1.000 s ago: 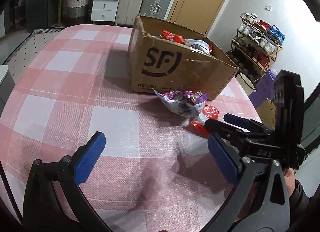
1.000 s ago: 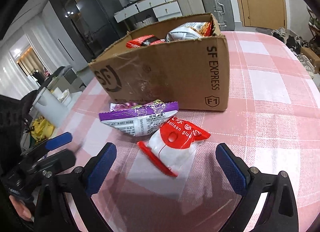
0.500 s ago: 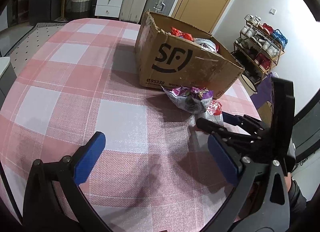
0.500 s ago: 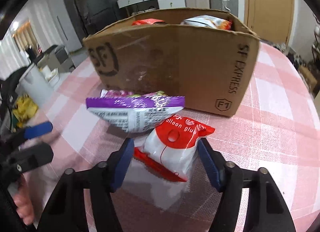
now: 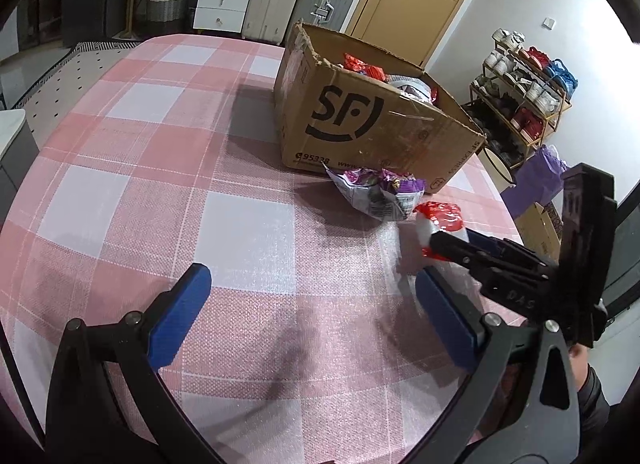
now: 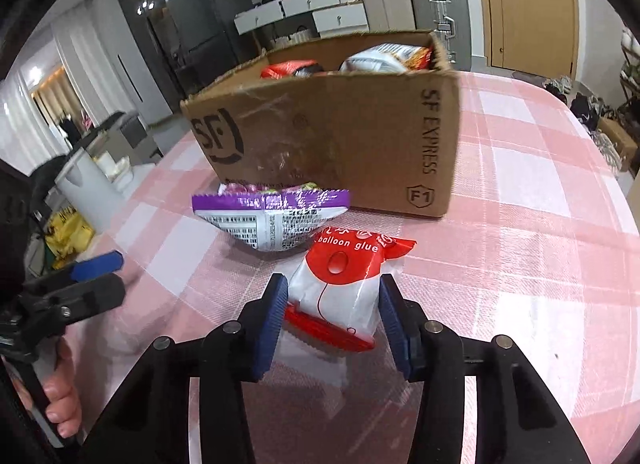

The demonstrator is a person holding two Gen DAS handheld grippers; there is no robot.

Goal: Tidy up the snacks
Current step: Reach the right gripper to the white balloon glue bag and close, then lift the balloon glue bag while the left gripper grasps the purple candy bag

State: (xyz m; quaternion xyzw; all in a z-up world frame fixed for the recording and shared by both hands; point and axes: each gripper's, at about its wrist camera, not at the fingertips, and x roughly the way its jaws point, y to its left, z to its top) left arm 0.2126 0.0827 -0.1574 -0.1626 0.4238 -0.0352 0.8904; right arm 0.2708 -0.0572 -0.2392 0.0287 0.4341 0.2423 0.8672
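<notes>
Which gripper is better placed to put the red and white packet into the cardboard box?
Right. The right gripper is shut on the red and white packet, facing the cardboard box. The left gripper is open over bare tablecloth.

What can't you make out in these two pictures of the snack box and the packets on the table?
- Cardboard box contents: both views, walls hide all but the top packets.
- Purple packet front label: both views, lies turned away, print too small.
- Red and white packet lower end: right wrist view, behind the right gripper fingers.
</notes>
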